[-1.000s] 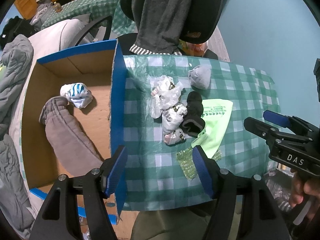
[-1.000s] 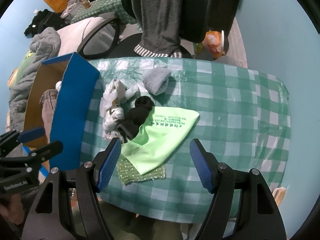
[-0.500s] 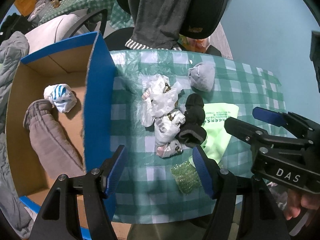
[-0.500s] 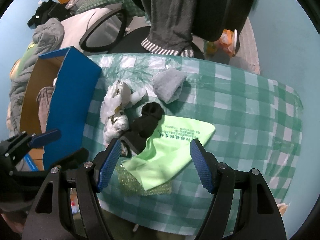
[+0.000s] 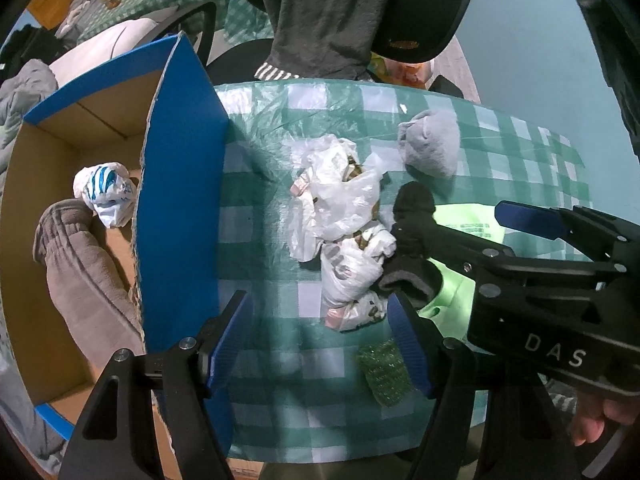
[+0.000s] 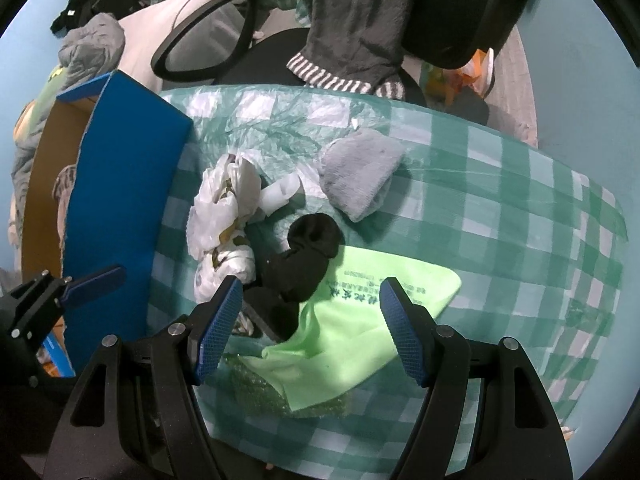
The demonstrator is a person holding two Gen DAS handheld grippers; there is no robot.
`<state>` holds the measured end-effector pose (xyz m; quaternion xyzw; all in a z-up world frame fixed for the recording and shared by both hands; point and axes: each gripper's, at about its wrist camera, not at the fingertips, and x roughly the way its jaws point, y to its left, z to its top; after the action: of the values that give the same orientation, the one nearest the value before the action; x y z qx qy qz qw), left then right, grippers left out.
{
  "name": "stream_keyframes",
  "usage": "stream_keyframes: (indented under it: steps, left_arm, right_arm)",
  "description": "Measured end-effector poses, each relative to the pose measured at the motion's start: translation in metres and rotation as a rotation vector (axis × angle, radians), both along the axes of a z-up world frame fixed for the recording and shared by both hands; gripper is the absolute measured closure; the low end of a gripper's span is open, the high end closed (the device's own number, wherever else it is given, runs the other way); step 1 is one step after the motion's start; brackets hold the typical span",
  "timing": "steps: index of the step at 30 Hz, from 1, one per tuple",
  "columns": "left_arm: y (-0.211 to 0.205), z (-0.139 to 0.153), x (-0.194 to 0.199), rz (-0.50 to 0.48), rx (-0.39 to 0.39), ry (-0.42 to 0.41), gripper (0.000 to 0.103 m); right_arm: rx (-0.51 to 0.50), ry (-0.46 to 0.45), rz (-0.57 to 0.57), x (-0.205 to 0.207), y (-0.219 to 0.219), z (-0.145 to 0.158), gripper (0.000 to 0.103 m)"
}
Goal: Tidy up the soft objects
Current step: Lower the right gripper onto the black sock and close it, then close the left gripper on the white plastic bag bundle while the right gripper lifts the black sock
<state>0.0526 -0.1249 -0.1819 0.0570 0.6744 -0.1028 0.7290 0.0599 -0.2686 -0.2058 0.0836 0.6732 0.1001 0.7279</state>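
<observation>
Left gripper [image 5: 320,332]: spread wide, holding nothing, touching nothing; hovering above the table's near edge, blue pads either side of the lower end of the white bags.
Right gripper [image 6: 310,322]: spread wide, empty; hovering over the black sock and green cloth, no contact visible. Seen from the left wrist as well [image 5: 472,224], reaching in from the right above the sock.
Table [image 6: 520,184]: covered in green-and-white check plastic.
White bags [image 5: 344,224]: crumpled thin plastic, bunched in a loose heap mid-table; exact count hard to tell, at least two.
Black sock [image 6: 304,260]: one, rolled and bent, touching the bags on one side, lying partly on the green cloth.
Green cloth [image 6: 360,332]: one, bright lime, flat, printed text along one edge, near corner creased.
Grey sock [image 6: 360,176]: one, fuzzy, folded, apart from the heap toward the far edge of the table.
Bubble wrap [image 5: 384,372]: one small greenish piece at the near edge, partly under the green cloth.
Box [image 5: 180,184]: one cardboard box, blue outside, brown inside, beside the table on the left.
In the box: one grey-brown folded garment [image 5: 80,272] and one white bag with blue stripes [image 5: 106,194], touching each other.
Chair [image 6: 440,8]: one, beyond the table, dark grey garment draped over it.
</observation>
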Motion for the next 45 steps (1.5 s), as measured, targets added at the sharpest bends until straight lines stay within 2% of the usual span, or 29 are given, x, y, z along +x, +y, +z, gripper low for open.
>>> stream_keyframes:
  steps: [13, 15, 17, 20, 21, 36, 41, 45]
  left_arm:
    - [0.004, -0.005, -0.001, -0.040, 0.070, -0.027, 0.032]
    - [0.005, -0.005, -0.001, -0.044, 0.077, -0.029, 0.032]
    - [0.007, -0.006, -0.001, -0.047, 0.082, -0.032, 0.031]
    - [0.007, -0.006, -0.001, -0.054, 0.087, -0.030, 0.031]
    - [0.007, -0.006, -0.001, -0.055, 0.085, -0.028, 0.031]
    - [-0.007, -0.006, 0.007, -0.045, 0.003, 0.031, 0.028]
    - [-0.014, -0.011, 0.009, -0.045, -0.008, 0.056, 0.023]
    - [-0.018, -0.020, 0.015, -0.024, 0.000, 0.072, 0.022]
  right_arm:
    - [0.003, 0.067, 0.007, 0.008, 0.011, -0.027, 0.031]
    - [0.006, 0.080, 0.012, 0.007, 0.013, -0.031, 0.038]
    - [0.004, 0.096, 0.020, 0.003, 0.014, -0.036, 0.053]
    - [0.026, 0.092, 0.024, -0.002, 0.012, -0.036, 0.069]
    - [0.026, 0.085, 0.027, -0.003, 0.011, -0.034, 0.070]
    - [-0.052, 0.056, -0.010, -0.040, -0.042, -0.020, 0.070]
    - [-0.016, 0.046, -0.023, -0.040, -0.051, -0.020, 0.069]
    - [0.031, 0.030, -0.053, -0.037, -0.053, -0.015, 0.067]
